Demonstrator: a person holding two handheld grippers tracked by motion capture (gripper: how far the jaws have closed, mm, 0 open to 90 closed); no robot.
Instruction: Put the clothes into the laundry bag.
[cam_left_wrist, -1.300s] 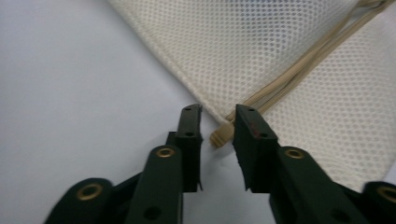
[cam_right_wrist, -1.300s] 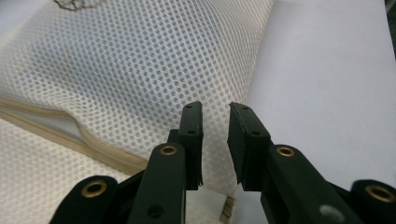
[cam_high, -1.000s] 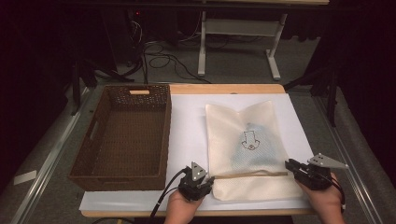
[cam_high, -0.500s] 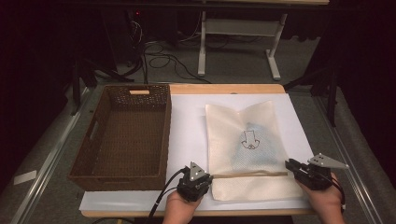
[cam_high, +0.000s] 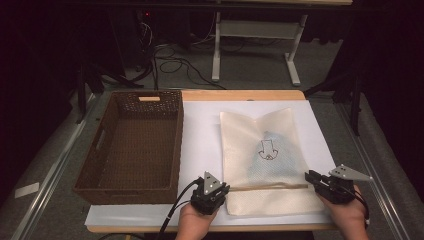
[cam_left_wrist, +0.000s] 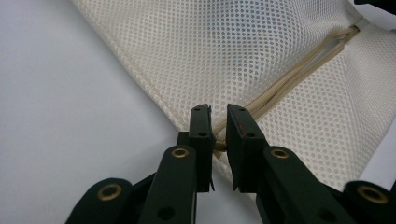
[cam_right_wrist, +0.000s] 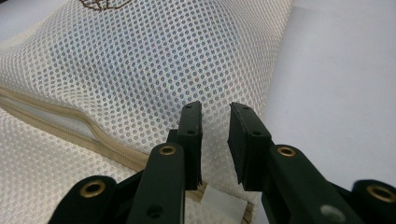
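Right of the wicker basket (cam_high: 131, 145), the mesh bag (cam_high: 270, 160) lay flat on the tabletop (cam_high: 200, 120). The left hand-held gripper (cam_left_wrist: 218, 135) had just closed on its zipper (cam_left_wrist: 280, 84) end; the right hand-held gripper (cam_right_wrist: 215, 140) pinched the opposite edge. Thin mesh might slip free, or the zipper jam.

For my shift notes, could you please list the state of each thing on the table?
Mesh bag: flat on the white sheet, zipper closed.
Basket: empty, upright.
Left gripper: just closed on the zipper end.
Right gripper: shut on the bag's edge.
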